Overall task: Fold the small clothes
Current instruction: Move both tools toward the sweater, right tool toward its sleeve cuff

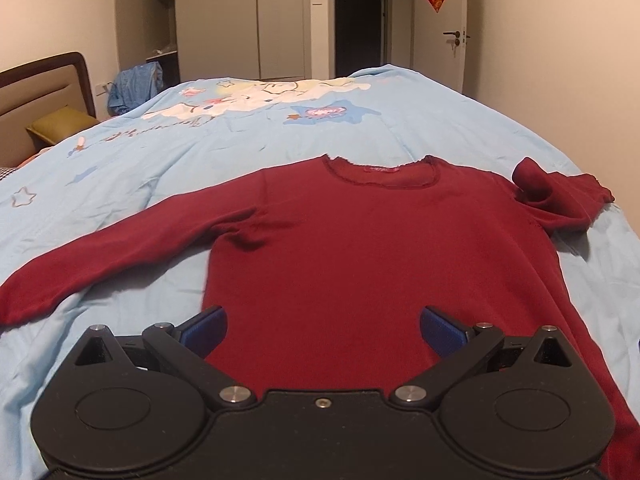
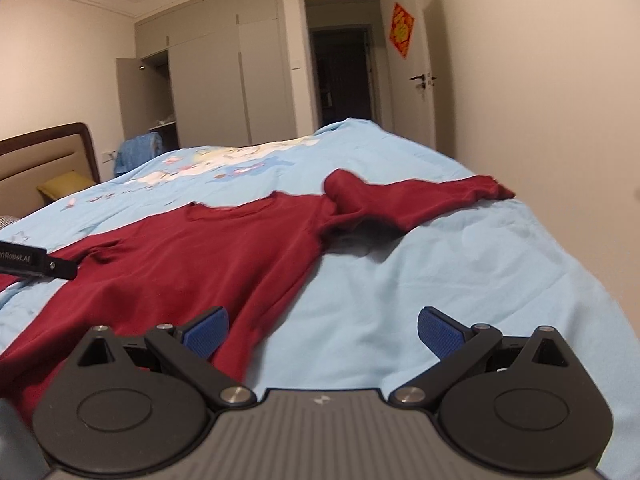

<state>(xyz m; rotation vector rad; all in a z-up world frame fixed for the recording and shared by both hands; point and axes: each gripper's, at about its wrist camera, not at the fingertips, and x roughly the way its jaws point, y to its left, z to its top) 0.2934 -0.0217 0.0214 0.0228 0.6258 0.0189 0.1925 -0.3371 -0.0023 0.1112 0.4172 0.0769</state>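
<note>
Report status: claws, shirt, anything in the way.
Both claws open, left claw, right claw. Red long-sleeve shirt flat on blue duvet, right sleeve bunched. Nothing blocking.

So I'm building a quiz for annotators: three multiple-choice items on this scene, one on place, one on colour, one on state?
1. Where does the red top lie?
A. on the blue bedspread
B. in the wardrobe
C. on the floor

2. What colour are the claw pads?
A. green
B. blue
C. white

3. How is the left claw?
A. shut on a sleeve
B. shut on nothing
C. open

Key: 1 A, the top is spread flat on the bedspread; 2 B, both pads show blue; 3 C, its pads stand wide apart over the hem.
</note>
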